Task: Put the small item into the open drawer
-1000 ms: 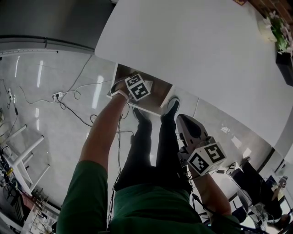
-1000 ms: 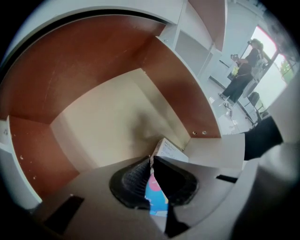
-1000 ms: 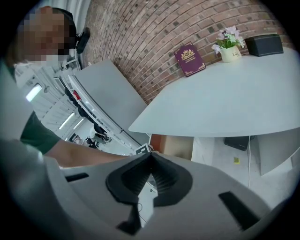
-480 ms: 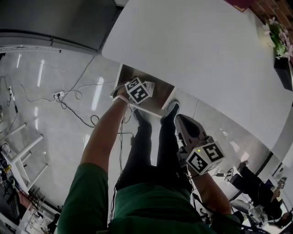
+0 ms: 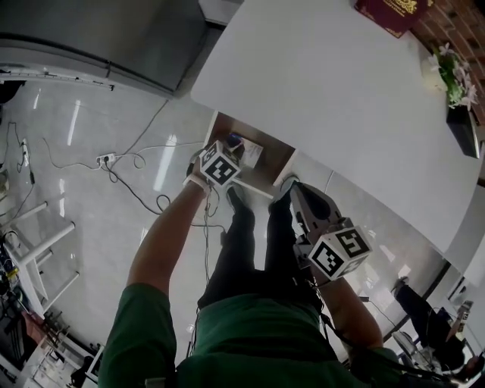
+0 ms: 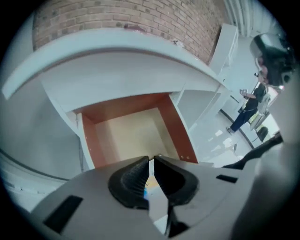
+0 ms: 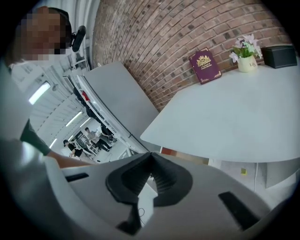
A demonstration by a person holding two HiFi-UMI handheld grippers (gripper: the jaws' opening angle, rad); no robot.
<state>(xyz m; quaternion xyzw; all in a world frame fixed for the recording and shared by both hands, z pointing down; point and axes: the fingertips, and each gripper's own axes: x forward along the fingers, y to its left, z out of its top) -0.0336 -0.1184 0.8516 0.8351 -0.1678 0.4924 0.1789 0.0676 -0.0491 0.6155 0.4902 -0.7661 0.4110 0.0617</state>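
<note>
An open drawer (image 5: pixel 274 165) with red-brown walls sticks out from under the white table (image 5: pixel 341 98). In the left gripper view its pale bottom (image 6: pixel 131 133) lies bare. My left gripper (image 5: pixel 236 145) hovers over the drawer's near left part, shut on a small flat white item (image 5: pixel 251 153) with blue print. That item shows as a thin strip (image 6: pixel 151 192) between the pads of the left gripper (image 6: pixel 151 161). My right gripper (image 5: pixel 303 198) hangs lower right of the drawer, above the person's legs. Seen in its own view, the right gripper (image 7: pixel 150 164) is shut with nothing in it.
On the table's far side are a maroon book (image 5: pixel 394 11), a small potted flower (image 5: pixel 451 64) and a black box (image 5: pixel 466 114). Cables and a power strip (image 5: pixel 106 159) lie on the glossy floor to the left. The person's shoes (image 5: pixel 286 184) stand just before the drawer.
The head view has shifted. Over the drawer, the left gripper has drifted toward the near left corner, still holding the item. The right gripper has hardly moved.
</note>
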